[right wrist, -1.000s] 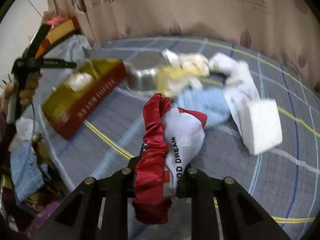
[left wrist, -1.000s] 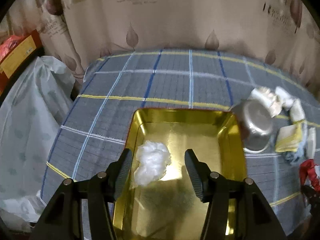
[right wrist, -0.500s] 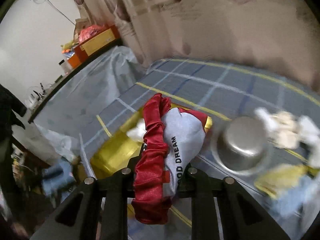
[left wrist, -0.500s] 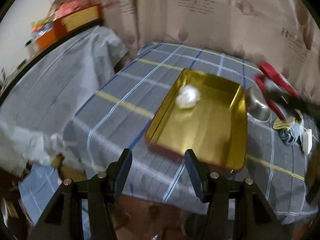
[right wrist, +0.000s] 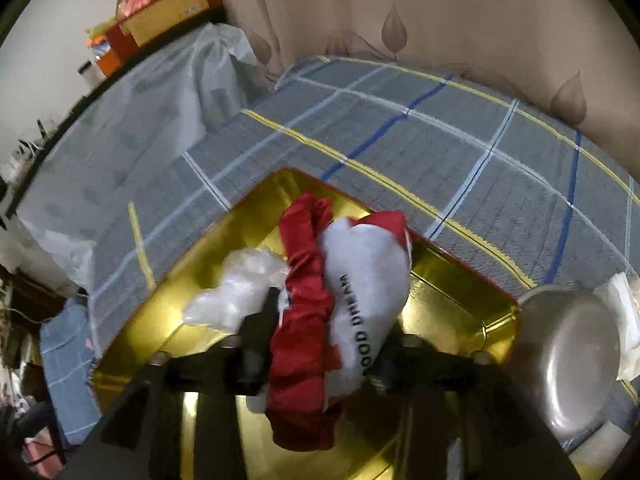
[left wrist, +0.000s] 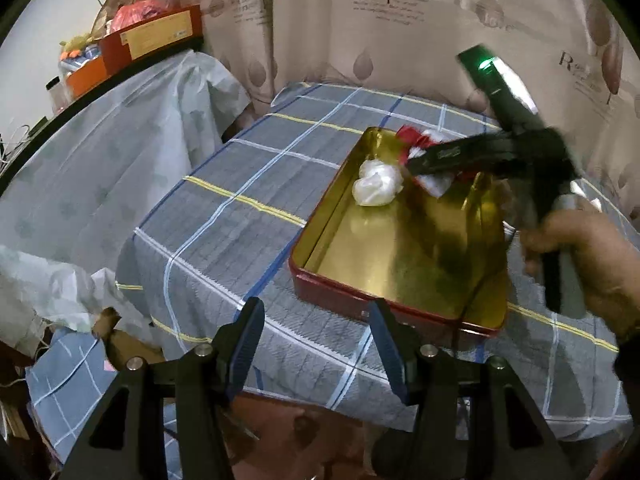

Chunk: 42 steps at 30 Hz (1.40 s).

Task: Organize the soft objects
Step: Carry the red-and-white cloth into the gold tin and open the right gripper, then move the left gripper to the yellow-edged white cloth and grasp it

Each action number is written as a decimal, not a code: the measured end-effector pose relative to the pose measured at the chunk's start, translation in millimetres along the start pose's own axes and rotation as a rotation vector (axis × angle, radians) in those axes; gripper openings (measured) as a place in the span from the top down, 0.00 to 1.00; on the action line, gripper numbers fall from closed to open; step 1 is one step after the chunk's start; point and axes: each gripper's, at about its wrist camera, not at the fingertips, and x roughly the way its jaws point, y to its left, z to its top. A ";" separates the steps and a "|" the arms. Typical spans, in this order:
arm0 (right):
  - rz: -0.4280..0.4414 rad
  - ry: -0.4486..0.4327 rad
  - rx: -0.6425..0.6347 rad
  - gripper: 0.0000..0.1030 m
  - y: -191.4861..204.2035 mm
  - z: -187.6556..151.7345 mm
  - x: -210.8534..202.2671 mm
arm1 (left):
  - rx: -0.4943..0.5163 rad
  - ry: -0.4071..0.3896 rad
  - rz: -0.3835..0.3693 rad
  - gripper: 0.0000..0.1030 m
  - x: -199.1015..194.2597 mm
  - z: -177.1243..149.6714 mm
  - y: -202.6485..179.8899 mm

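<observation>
1. Over the gold tray (right wrist: 460, 292), we are opening the right hand-held gripper (right wrist: 320, 344) around the red-and-white pouch (right wrist: 360, 280), at three o'clock from the white wad (right wrist: 236, 292).
2. We are holding the left hand-held gripper (left wrist: 316, 344) spread, empty.

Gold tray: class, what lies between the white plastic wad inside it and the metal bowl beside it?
The red and white pouch, between the opening right tongs in the right wrist view, over the gold tray.

Red-white pouch (right wrist: 344, 308), white wad (right wrist: 236, 292), gold tin (right wrist: 452, 300)
</observation>
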 end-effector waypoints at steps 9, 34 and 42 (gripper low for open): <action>-0.079 -0.237 -0.022 0.11 11.7 -15.0 -61.1 | 0.010 -0.025 -0.038 0.45 -5.5 -1.2 -4.2; -0.584 -0.350 0.370 0.03 -221.7 -328.1 -256.9 | 0.515 -0.107 -0.383 0.45 -29.9 31.3 -211.5; -0.566 -0.394 0.323 0.03 -211.2 -336.9 -260.3 | 0.782 -0.044 -0.433 0.45 21.2 69.8 -314.1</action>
